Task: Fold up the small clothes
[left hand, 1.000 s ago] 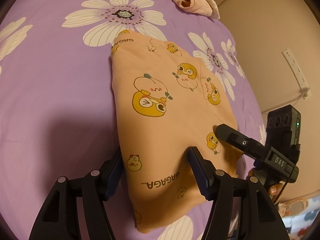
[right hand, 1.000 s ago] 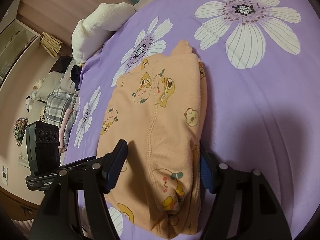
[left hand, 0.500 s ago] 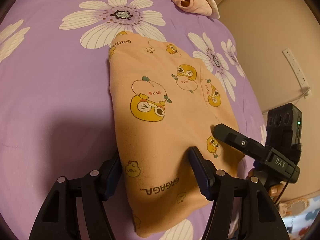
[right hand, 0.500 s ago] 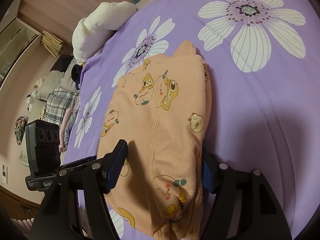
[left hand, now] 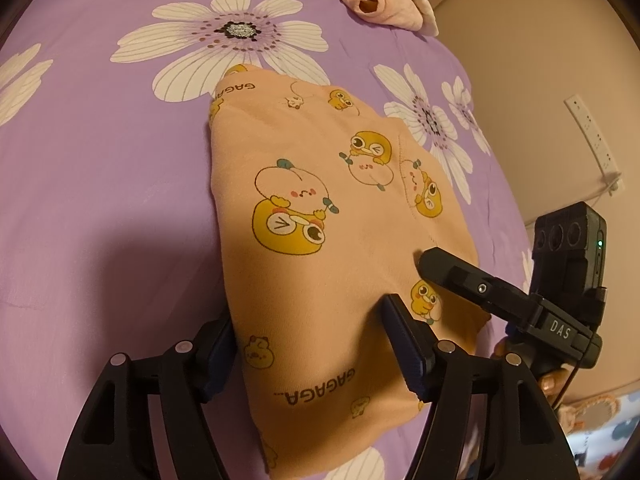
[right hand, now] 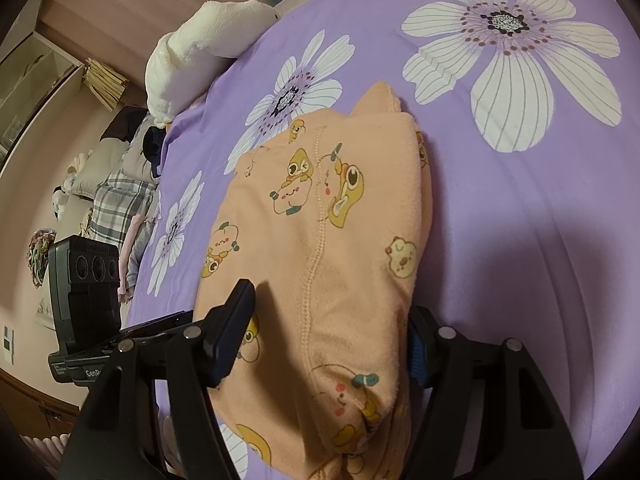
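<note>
The folded peach garment (left hand: 320, 248) is straddled by the left gripper (left hand: 308, 344) and right gripper (right hand: 332, 328), jaws wide, the left's just opened further; a white pillow (right hand: 192, 44) is seen only from the right wrist.

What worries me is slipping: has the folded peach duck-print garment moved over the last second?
Yes, slightly: on the garment, the big duck print has slid toward the camera, away from the sheet's large white flower; the far corner stays put.
</note>
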### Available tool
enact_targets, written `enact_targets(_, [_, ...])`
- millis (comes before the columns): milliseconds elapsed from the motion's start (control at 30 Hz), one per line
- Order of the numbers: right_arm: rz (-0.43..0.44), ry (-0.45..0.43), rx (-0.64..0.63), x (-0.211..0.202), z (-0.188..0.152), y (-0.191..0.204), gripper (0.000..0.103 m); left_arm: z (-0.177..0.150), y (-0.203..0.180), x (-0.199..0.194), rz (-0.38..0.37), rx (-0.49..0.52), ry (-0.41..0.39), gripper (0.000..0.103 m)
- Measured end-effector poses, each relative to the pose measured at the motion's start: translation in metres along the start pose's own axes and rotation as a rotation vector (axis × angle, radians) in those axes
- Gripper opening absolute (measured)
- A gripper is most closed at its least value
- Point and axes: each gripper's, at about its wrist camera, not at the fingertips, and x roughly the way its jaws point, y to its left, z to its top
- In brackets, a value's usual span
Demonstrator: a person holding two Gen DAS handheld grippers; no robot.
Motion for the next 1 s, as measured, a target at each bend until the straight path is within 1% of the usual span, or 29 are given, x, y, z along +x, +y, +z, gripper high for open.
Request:
enact_targets(500, [-0.002,0.002,-0.012,0.0046,0.0048,-0.0006,0.068,0.0003,-0.0022,0.0018,0.011,0.007,-0.003,0.068])
enact_targets(733, [-0.03,0.004,-0.047,0.0091,0.007,0.0027,0.067,0.0011,-0.0039,0.0033,0.022,0.012,-0.003,0.068])
enact_targets(1000, [-0.063,-0.004,-0.072,0.0103,0.006,0.003,0.061,0.0005,-0.0063,0.0047,0.051,0.034,-0.002,0.068])
